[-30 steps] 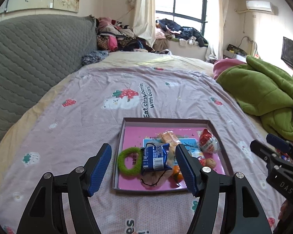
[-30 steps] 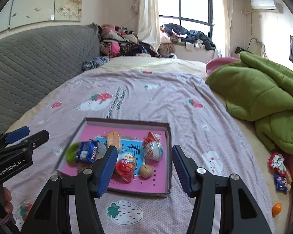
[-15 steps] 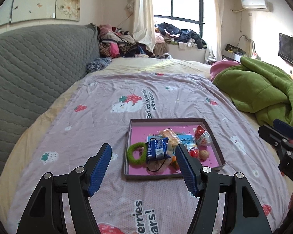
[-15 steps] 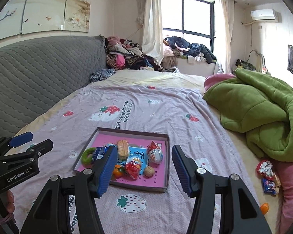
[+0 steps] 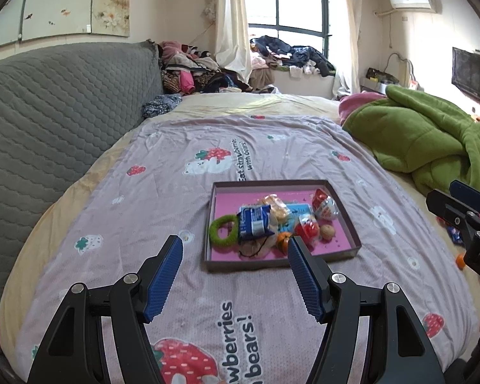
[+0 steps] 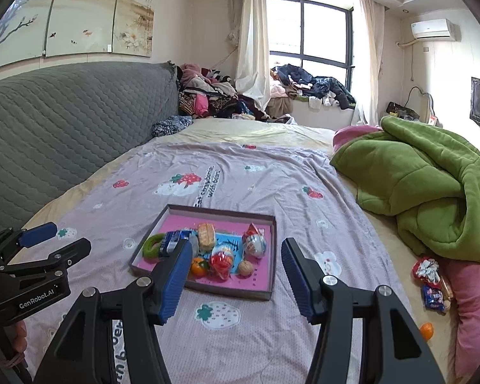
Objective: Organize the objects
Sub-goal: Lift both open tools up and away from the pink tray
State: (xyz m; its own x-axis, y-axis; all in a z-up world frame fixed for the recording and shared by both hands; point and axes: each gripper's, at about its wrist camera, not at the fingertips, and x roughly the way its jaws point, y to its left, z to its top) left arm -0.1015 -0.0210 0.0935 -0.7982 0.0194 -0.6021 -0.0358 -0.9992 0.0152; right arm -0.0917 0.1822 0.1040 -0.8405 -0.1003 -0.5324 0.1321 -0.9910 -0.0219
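Tray (image 5: 345, 220) on bedspread (image 5: 182, 211), holding ring (image 5: 222, 231), blue packet (image 5: 252, 223), eggs, walnut (image 5: 327, 232). Left gripper (image 5: 235, 275) and right gripper (image 6: 235, 276) both spread wide, holding nothing, above bedspread near tray.

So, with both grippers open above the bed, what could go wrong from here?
1. The tray sits on soft bedding, so pressing on it may tilt it, and the walnut or orange could roll.
2. Items in the tray are crowded; the blue packet overlaps the green ring, so a grab may drag both.
3. A loose orange and snack packets lie near the bed edge and may fall off.
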